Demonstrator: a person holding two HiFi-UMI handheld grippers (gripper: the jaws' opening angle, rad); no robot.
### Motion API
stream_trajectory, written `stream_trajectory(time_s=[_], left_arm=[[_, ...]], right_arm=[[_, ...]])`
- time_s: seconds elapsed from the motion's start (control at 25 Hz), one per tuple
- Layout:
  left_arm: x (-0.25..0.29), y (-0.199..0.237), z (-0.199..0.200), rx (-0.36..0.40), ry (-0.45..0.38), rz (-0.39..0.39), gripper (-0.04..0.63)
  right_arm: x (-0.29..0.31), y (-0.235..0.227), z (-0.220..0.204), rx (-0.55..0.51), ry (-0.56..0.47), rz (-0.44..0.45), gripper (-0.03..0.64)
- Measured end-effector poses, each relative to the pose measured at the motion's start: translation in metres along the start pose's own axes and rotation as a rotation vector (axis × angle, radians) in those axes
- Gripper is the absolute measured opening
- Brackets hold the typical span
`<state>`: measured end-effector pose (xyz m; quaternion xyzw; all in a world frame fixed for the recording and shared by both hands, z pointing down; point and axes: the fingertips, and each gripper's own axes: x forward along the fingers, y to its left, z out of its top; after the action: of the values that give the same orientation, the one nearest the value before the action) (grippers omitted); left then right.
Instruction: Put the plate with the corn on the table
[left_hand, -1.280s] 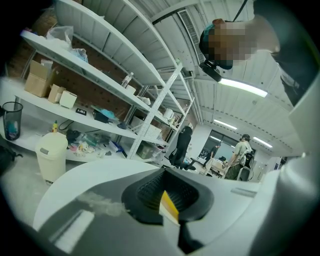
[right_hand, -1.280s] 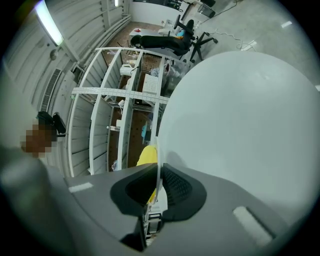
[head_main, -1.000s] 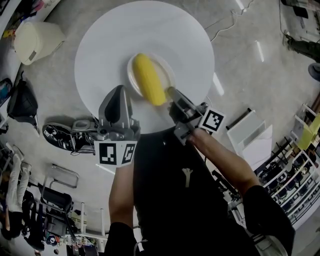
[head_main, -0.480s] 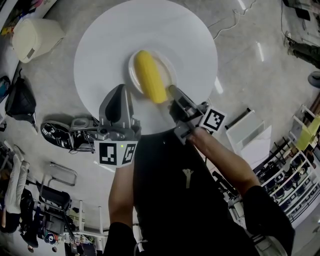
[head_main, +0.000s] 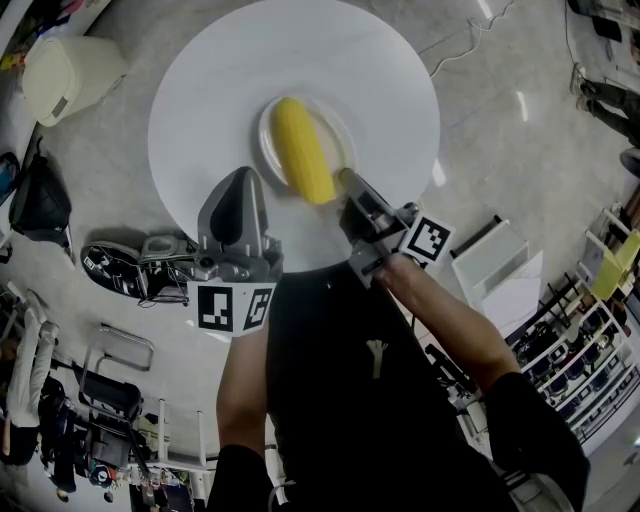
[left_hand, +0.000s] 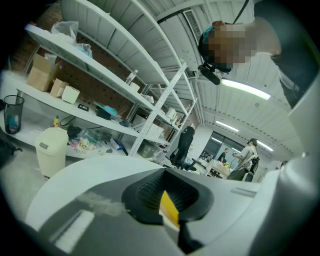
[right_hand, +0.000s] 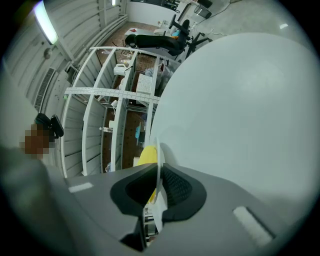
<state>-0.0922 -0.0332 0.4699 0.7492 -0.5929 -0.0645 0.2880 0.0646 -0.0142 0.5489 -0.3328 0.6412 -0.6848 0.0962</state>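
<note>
White round tabletop (head_main: 200, 100) below; right gripper (head_main: 343, 180) jaws pinch white plate (head_main: 263, 140) rim, left gripper (head_main: 243, 175) jaws closed, empty. Tilt could roll yellow corn (head_main: 303, 150) off.

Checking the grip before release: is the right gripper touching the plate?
Touching: in the right gripper view, the right gripper clamps the plate rim.

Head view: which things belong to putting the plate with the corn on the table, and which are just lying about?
Belong to the job: plate, corn, round white table, left gripper and right gripper, both shut on the plate's rim.

Just lying about: cream bin, black bag, floor cable.
</note>
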Motion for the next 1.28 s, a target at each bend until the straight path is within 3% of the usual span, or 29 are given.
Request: stream_trajectory(time_s=[1.28], left_arm=[[-0.002, 0.002, -0.012, -0.022, 0.019, -0.011, 0.002]], right_arm=[[0.000, -0.010, -0.003, -0.004, -0.021, -0.084, 0.029]])
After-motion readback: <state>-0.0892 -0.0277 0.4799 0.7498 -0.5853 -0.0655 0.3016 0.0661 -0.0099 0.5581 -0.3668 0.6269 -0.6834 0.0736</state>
